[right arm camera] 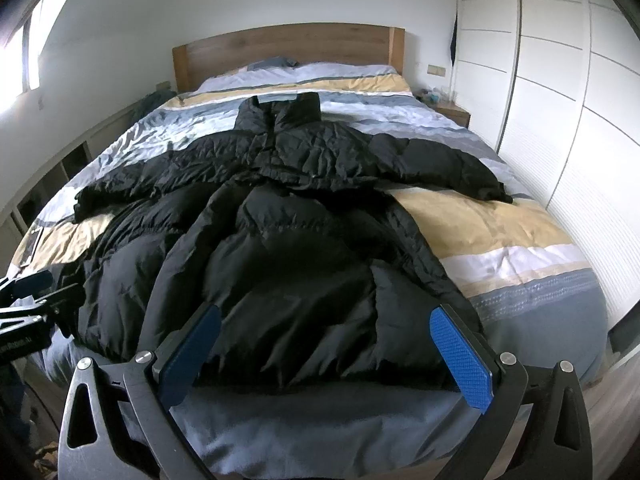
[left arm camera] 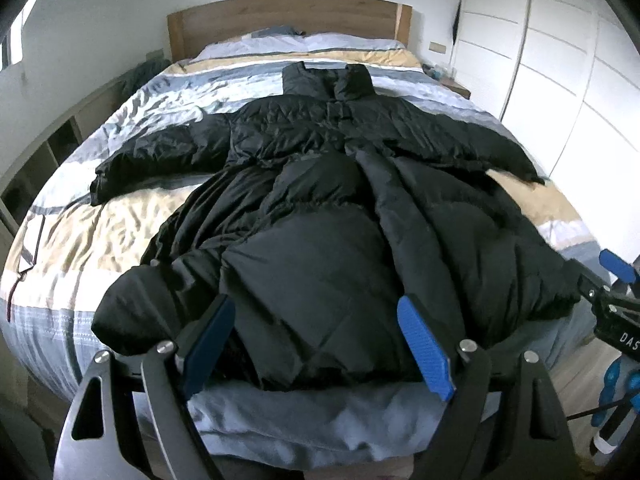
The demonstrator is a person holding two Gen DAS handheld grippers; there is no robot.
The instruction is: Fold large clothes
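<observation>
A long black puffer coat [left arm camera: 320, 220] lies flat on the striped bed [left arm camera: 120, 224], collar toward the headboard, both sleeves spread sideways and hem at the near edge. My left gripper [left arm camera: 316, 308] hovers open over the left part of the hem, with nothing pinched between its blue pads. In the right wrist view the same coat [right arm camera: 280, 248] fills the middle. There my right gripper [right arm camera: 324, 316] also stands open, above the right part of the hem. Each gripper shows at the edge of the other's view: the right gripper [left arm camera: 616, 276], the left gripper [right arm camera: 32, 284].
A wooden headboard [left arm camera: 288, 16] and pillows [left arm camera: 304, 42] are at the far end. White wardrobe doors [right arm camera: 560, 100] run along the right, with a small nightstand [right arm camera: 454, 112]. Low open shelving [left arm camera: 48, 152] lines the left wall. A flat dark device [left arm camera: 32, 240] lies on the bed's left side.
</observation>
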